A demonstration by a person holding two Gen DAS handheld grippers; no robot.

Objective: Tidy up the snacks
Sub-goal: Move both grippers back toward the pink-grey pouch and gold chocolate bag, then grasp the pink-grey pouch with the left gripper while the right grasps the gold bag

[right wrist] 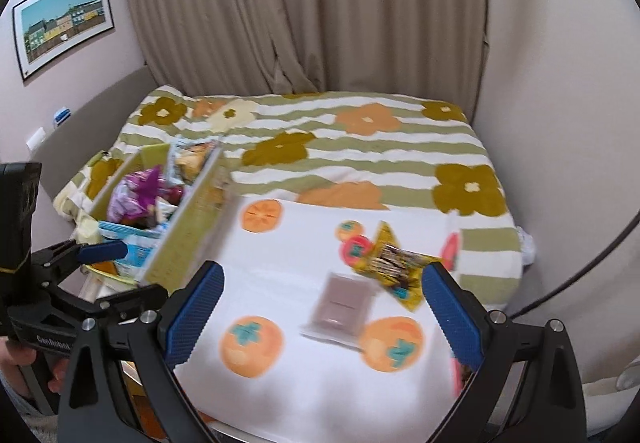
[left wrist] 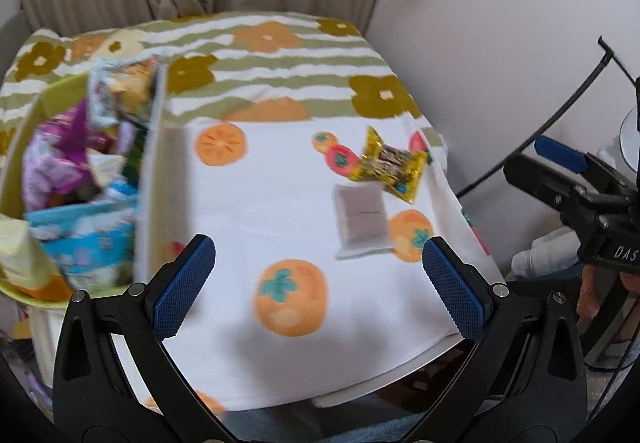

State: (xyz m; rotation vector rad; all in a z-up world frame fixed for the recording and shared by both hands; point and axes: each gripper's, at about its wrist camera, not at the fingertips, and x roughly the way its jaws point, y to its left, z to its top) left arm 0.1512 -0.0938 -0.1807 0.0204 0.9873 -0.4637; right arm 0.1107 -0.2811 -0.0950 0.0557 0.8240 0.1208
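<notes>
Two snack packets lie on a white cloth with orange fruit prints (left wrist: 248, 203) (right wrist: 280, 383). One is a yellow wrapper (left wrist: 394, 167) (right wrist: 394, 267); the other is a flat clear packet with a greyish bar (left wrist: 362, 221) (right wrist: 340, 303), just in front of it. To the left, a yellow-green box (left wrist: 154, 183) (right wrist: 188, 227) holds several snack bags. My left gripper (left wrist: 316, 255) (right wrist: 140, 271) is open and empty, low over the cloth near the box. Just short of the two packets hovers my right gripper (right wrist: 323, 279) (left wrist: 540, 163), open and empty.
Behind the cloth stretches a bed with a green-striped floral blanket (right wrist: 360, 147) (left wrist: 280, 63), backed by beige curtains (right wrist: 304, 3). A wall (left wrist: 500, 43) closes in on the right, with a black cable (left wrist: 560, 115) in front of it. A hand (right wrist: 24, 363) holds the left gripper's handle.
</notes>
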